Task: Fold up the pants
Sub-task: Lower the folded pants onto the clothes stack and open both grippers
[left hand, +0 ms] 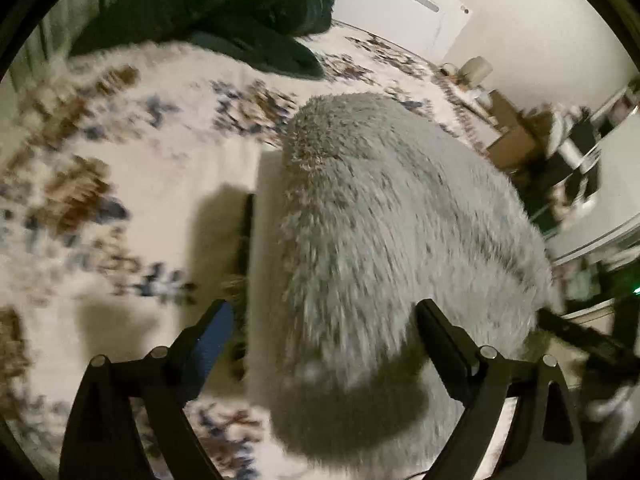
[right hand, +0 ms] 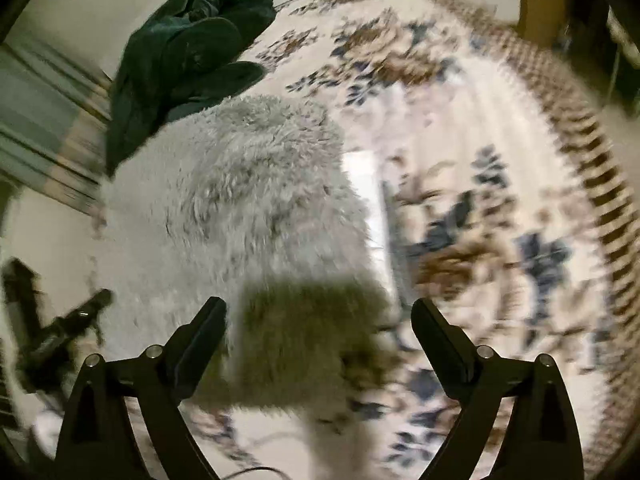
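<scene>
A crumpled dark green garment, likely the pants (left hand: 224, 12), lies in a heap at the far end of the patterned rug; it also shows in the right wrist view (right hand: 188, 60) at the upper left. My left gripper (left hand: 324, 320) is open and empty, held above a fluffy grey-white fur mat (left hand: 392, 216). My right gripper (right hand: 320, 316) is open and empty, above the near end of the same fur mat (right hand: 240, 200). Both grippers are well short of the garment. Both views are blurred by motion.
A cream rug with brown and blue flower patterns (left hand: 100, 168) covers the floor, also in the right wrist view (right hand: 480, 200). A white wall and door (left hand: 400, 8) stand behind. Boxes and clutter (left hand: 540, 140) sit at the right. A dark tripod-like object (right hand: 60, 328) stands at the left.
</scene>
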`<move>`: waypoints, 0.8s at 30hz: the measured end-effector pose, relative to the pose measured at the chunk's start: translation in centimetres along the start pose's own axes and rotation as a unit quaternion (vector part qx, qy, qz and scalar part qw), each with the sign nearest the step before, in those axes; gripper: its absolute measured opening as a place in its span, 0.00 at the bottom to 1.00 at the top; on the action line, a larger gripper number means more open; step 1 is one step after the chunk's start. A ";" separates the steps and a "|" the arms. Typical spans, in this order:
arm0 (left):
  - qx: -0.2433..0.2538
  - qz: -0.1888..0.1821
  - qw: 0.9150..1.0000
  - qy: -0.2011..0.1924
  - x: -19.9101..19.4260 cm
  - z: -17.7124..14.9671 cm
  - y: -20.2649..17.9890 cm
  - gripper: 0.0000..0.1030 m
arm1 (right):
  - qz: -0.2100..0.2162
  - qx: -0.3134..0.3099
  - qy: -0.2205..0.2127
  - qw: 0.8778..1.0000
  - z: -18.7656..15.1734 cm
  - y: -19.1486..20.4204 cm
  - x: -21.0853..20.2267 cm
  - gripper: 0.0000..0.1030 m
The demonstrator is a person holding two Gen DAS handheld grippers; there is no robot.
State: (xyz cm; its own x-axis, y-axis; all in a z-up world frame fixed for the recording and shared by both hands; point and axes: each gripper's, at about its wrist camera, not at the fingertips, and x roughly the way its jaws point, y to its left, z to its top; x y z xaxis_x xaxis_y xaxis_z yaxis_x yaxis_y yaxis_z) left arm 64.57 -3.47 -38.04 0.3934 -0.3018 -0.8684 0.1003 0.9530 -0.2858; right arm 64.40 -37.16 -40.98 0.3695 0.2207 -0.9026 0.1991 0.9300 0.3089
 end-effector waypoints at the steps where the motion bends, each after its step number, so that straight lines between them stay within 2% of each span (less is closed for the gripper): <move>1: 0.007 0.020 1.000 -0.006 -0.9 -0.6 -0.6 0.90 | -0.024 -0.009 -0.011 1.000 -0.3 0.3 -0.9 0.97; 3: 0.020 0.055 0.998 -0.022 -2.9 -1.9 -1.8 0.90 | -0.071 -0.025 -0.039 0.996 -1.7 1.4 -3.8 1.00; 6: 0.040 0.108 0.992 -0.050 -5.6 -3.3 -3.2 0.90 | -0.108 -0.035 -0.069 0.991 -3.6 2.6 -7.3 1.00; 8: 0.052 0.126 0.988 -0.068 -7.3 -4.2 -4.1 0.90 | -0.126 -0.046 -0.086 0.987 -4.8 3.3 -9.2 1.00; 14: 0.059 0.121 0.986 -0.102 -14.8 -7.6 -7.2 0.90 | -0.131 -0.066 -0.125 0.981 -9.9 6.0 -18.1 1.00; 24: 0.066 0.126 0.977 -0.157 -27.5 -14.2 -12.4 0.90 | -0.111 -0.101 -0.193 0.970 -19.3 8.6 -35.3 1.00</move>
State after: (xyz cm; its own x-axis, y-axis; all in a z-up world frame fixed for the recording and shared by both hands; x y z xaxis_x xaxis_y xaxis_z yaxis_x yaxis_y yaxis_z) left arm 39.49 -7.29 -16.37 0.6803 -0.0542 -0.7309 0.0726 0.9973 -0.0063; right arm 35.53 -31.23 -12.25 0.6579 -0.0818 -0.7487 0.1449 0.9893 0.0193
